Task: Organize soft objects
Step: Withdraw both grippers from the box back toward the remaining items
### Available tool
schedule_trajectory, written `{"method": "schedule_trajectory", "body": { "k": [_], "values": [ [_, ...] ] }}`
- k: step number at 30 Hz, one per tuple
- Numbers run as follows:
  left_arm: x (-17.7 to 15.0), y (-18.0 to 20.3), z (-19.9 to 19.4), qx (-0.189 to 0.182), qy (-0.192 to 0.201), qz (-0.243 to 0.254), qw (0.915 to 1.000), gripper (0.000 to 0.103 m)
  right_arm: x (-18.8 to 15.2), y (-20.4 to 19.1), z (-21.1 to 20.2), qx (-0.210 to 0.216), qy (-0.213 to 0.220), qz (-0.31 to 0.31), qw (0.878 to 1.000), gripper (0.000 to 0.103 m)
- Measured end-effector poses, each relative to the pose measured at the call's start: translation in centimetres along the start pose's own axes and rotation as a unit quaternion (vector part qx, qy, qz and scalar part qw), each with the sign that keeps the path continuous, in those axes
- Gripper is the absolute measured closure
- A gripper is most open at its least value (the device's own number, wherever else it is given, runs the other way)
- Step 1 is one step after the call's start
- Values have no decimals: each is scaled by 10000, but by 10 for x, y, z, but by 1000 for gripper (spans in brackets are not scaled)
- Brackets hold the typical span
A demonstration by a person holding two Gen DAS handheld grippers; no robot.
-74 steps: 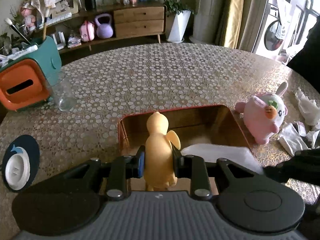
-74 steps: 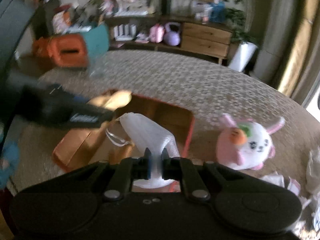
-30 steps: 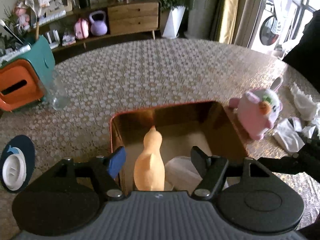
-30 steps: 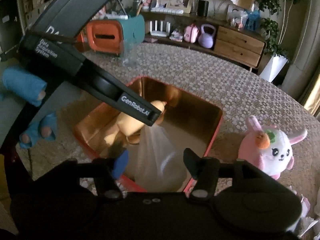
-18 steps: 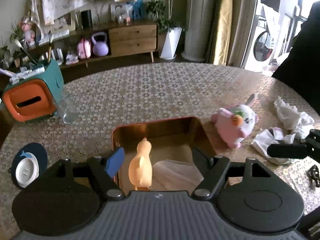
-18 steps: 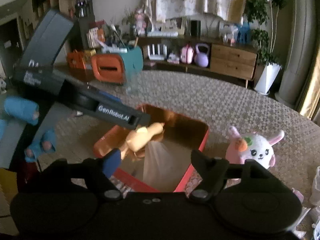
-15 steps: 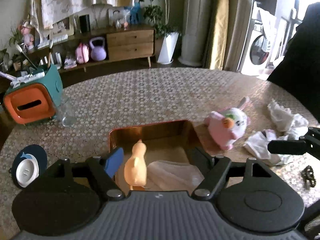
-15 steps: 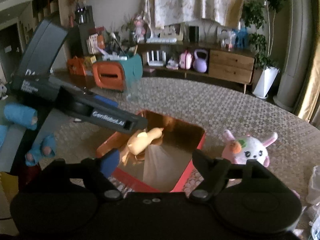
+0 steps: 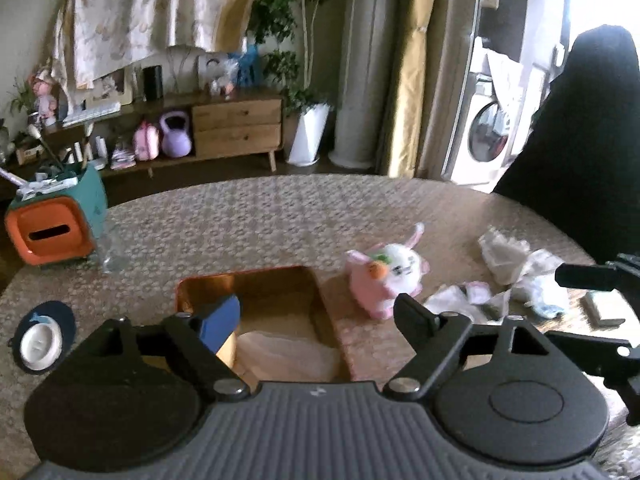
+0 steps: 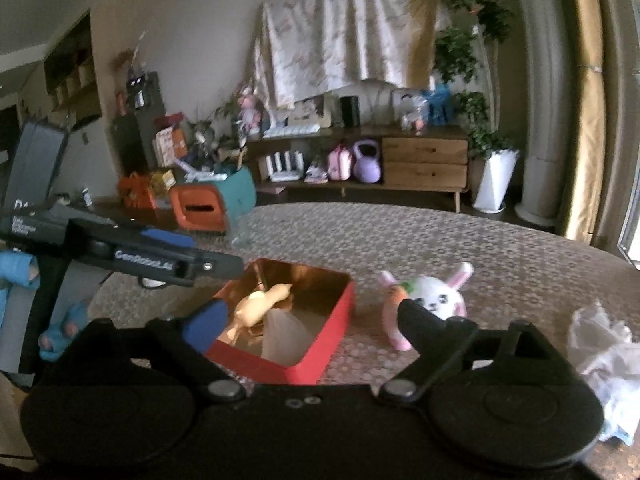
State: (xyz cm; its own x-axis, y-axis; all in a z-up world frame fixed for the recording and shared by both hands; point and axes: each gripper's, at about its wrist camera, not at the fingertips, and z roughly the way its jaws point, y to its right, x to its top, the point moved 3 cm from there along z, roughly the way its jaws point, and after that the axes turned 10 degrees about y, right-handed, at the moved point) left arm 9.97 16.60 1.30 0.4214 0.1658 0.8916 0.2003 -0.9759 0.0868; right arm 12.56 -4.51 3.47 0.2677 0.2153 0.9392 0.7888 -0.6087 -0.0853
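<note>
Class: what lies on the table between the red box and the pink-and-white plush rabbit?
Nothing: only bare patterned table separates red box from plush rabbit, seen in the right wrist view.

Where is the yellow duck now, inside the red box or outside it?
Inside: the yellow duck lies in the red box, beside white cloth.

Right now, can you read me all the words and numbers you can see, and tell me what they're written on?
"GenRobot.AI": white letters, a little blurred, on the side of the left gripper in the right wrist view.
Small white lines of print further back on that same gripper body: too blurred to read.
A large white letter like "D" above them: cut off, not readable.
The red box, pink bunny and orange case: no text visible.
</note>
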Motion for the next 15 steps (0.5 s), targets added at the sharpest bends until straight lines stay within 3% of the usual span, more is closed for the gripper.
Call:
{"method": "schedule_trajectory", "body": {
  "k": [4,15],
  "values": [
    [4,18,-10,-219,281,-112,9993,1,-4,20,-27,-203,173,183,9995,9],
    [-1,84,-4,-1240,670,-138,9899,0,-46,97,-106,-1387,316,538,9884,4]
  ]
}}
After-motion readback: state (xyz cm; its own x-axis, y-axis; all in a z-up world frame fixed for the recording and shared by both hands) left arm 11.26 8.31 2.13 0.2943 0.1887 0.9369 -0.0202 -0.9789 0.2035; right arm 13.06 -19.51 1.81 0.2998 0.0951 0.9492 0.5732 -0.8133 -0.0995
